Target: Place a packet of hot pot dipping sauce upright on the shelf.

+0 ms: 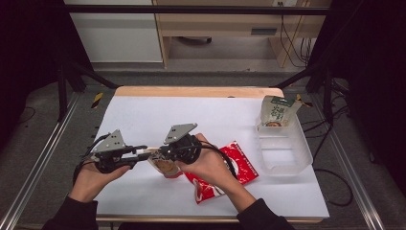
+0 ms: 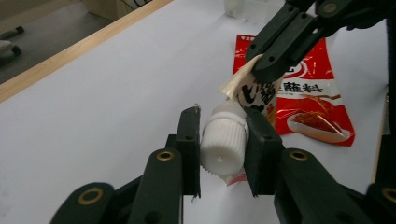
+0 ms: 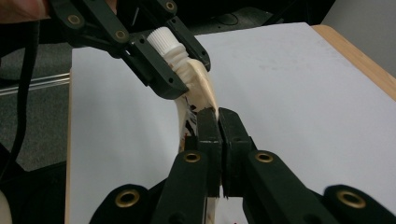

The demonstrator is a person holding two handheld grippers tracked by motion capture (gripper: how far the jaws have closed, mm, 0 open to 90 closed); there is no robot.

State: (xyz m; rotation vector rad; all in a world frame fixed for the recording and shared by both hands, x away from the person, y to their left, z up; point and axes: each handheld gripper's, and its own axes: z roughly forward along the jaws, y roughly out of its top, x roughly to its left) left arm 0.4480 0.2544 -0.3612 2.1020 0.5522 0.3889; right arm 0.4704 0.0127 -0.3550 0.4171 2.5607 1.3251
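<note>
A small cream spout pouch [image 1: 165,166] with dark print hangs between my two grippers, just above the white table [image 1: 143,115]. In the left gripper view my left gripper [image 2: 223,140] has both jaws pressed on the pouch's white ribbed screw cap [image 2: 223,145]. My right gripper [image 3: 217,114] is shut on the pouch's thin side edge [image 3: 201,84], just below the spout. The high view shows the left gripper [image 1: 143,152] and the right gripper [image 1: 160,154] tip to tip near the table's front middle. The right gripper's jaws [image 2: 266,65] pinch the pouch [image 2: 257,95] from above in the left gripper view.
A red food packet [image 1: 242,165] lies flat on the table under the right forearm. A clear plastic bin [image 1: 282,148] stands at the right edge, with a green-topped pouch [image 1: 276,111] upright in its far end. A wooden strip borders the table's far side.
</note>
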